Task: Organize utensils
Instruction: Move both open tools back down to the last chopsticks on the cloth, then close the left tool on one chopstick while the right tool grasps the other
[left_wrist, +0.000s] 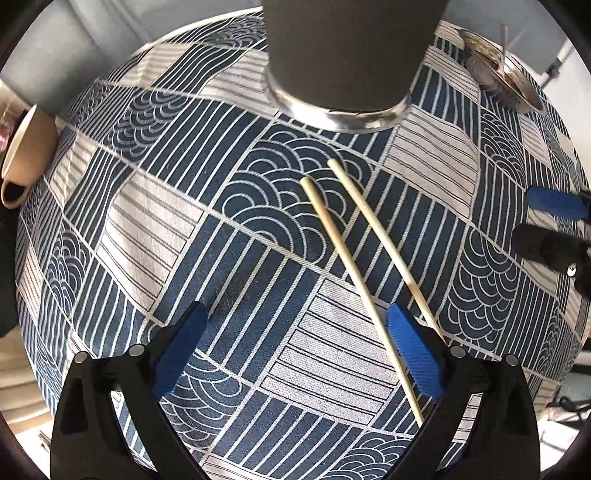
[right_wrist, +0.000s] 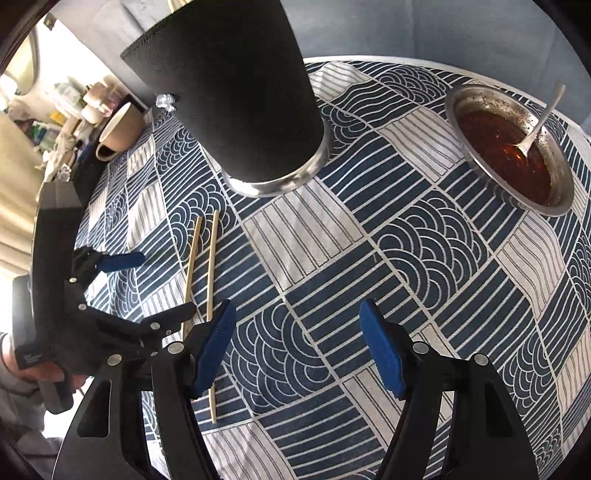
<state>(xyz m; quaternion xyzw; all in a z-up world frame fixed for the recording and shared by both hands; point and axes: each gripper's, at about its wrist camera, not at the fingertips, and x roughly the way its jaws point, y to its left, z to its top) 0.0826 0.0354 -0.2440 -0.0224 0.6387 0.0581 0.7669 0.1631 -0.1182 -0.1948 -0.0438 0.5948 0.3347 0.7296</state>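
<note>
Two pale wooden chopsticks lie side by side on the patterned tablecloth, in front of a tall black utensil holder with a metal base. My left gripper points almost straight down over the cloth and is open wide. One chopstick runs just inside its right finger, the other passes behind that finger; the pads press on neither. My right gripper hangs open over bare cloth to the right of the chopsticks, with nothing between its fingers.
A metal bowl of red sauce with a spoon in it stands at the far right. A beige mug lies at the table's left edge. A hand holds the left gripper at the lower left of the right wrist view.
</note>
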